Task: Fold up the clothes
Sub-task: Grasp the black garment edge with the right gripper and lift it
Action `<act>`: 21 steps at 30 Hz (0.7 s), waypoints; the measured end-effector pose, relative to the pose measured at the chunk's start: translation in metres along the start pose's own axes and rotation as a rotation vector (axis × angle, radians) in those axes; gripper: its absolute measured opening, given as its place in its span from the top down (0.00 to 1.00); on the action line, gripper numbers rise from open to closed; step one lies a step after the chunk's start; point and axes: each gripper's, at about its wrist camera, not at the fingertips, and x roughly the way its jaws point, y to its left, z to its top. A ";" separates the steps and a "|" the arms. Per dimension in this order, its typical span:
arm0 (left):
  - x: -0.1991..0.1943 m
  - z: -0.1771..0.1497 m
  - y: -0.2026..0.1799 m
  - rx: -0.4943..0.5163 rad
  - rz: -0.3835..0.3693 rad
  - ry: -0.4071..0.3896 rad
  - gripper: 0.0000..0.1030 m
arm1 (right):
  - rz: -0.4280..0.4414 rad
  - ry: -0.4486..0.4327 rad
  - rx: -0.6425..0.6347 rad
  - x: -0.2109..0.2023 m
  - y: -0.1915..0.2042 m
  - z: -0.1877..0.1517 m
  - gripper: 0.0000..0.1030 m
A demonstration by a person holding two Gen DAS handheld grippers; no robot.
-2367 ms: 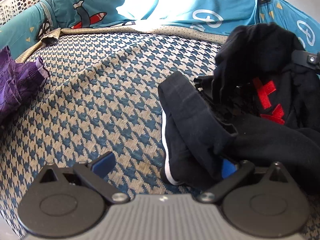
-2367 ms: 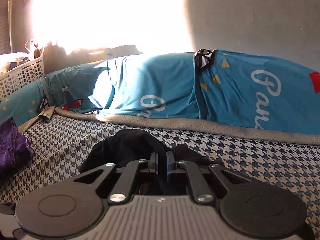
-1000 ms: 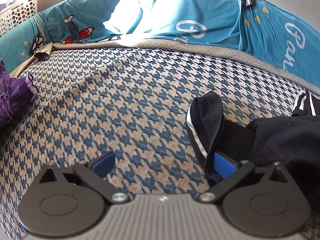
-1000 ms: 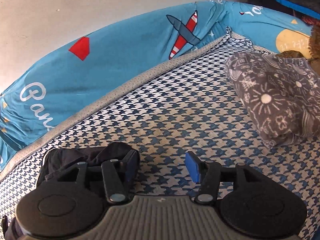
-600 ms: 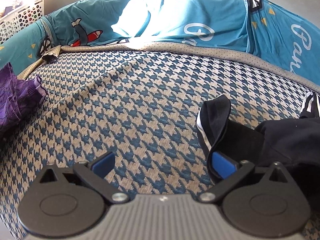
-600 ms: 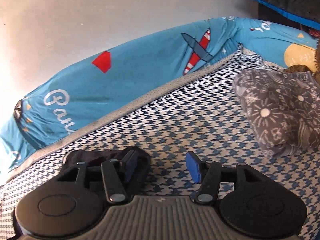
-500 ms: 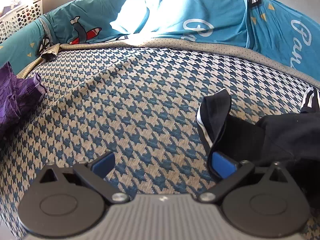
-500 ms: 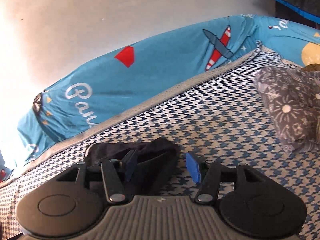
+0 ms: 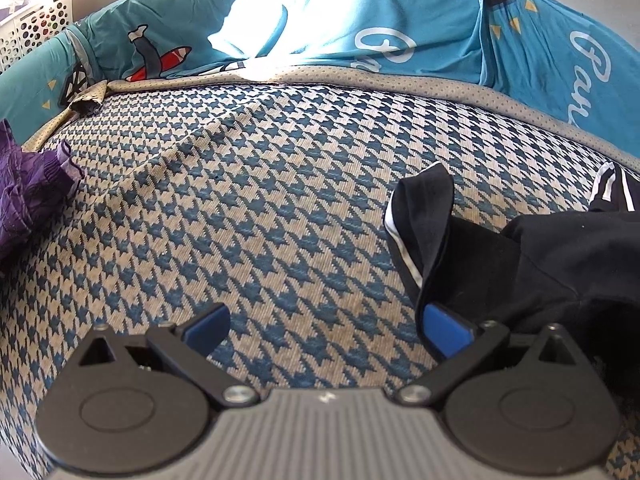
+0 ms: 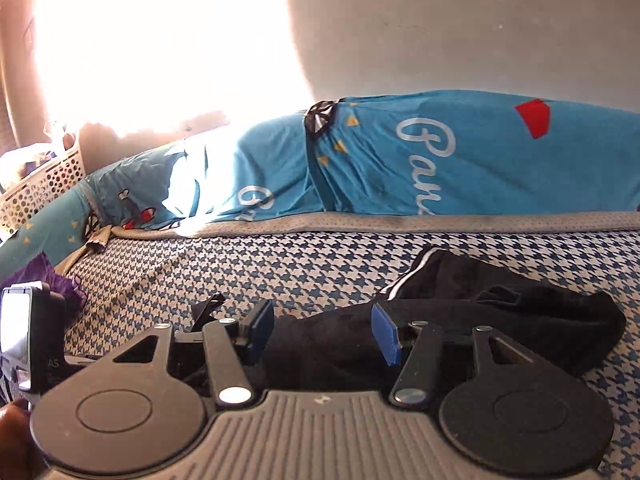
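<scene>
Left gripper (image 9: 326, 326) hangs over the bed with its jaws spread wide and nothing between them but bare houndstooth cover (image 9: 256, 208). Its right pad (image 9: 446, 330) sits against the near edge of the black garment (image 9: 532, 264), whose white-piped flap stands up just ahead of that pad; whether the pad actually presses the cloth is hard to tell from this angle. Ahead of this gripper and to its left the cover lies open as far as the grey mesh border (image 9: 400, 80) and the teal bumper (image 9: 420, 20) behind it. Far to its left a purple garment (image 9: 28, 196) is bunched at the bed's edge, with a white perforated basket (image 9: 36, 32) beyond the bumper.

Right gripper (image 10: 322, 334) is about half open, its 2 blue pads apart and clamping nothing. The black garment (image 10: 500, 320) lies crumpled under and beyond it, running off to its right, a white-striped edge at the far side. Past the garment a strip of open cover (image 10: 280, 268) reaches the border. To the left of the right gripper, the other gripper's body (image 10: 32, 332) shows at the frame edge, and part of a hand (image 10: 12, 440) at the bottom corner.
</scene>
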 end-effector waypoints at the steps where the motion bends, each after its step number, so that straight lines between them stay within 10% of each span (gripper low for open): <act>1: 0.001 0.000 0.003 -0.006 -0.001 0.003 0.00 | 0.011 0.006 -0.019 0.006 0.005 0.000 0.48; 21: 0.001 0.006 0.021 -0.042 0.006 0.006 0.00 | 0.106 0.204 -0.346 0.064 0.057 -0.040 0.31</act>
